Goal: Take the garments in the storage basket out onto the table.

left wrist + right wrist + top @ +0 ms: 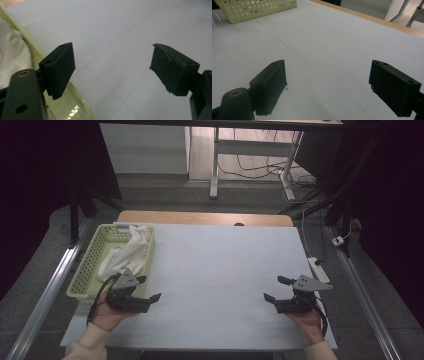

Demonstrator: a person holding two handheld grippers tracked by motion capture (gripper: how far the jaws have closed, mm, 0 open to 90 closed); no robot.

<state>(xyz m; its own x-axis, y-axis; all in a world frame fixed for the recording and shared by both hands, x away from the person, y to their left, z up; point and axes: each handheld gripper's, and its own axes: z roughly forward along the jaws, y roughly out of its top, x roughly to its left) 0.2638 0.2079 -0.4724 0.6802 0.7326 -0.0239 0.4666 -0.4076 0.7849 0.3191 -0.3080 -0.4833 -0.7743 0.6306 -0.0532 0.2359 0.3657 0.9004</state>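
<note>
Resting wide apart on the one broad white table sheet [220, 270], both tools sit empty, so the work looks to be at its very start: nothing has been lifted out yet. One pale yellow-green perforated plastic basket [84, 270] stands at the sheet's left edge, and inside it lies what I count as one crumpled cream-white cloth [131, 251], draped up over the far rim; folds could hide a second piece, which I cannot tell. The left black two-jaw gripper [149, 289] lies just beside the basket's near right corner, jaws spread and holding nothing. The right black two-jaw gripper [274, 288], well apart near the sheet's right edge, is equally spread and empty. Next, I judge, the left gripper must swing over the rim, dip onto the cloth and pinch a fold.
</note>
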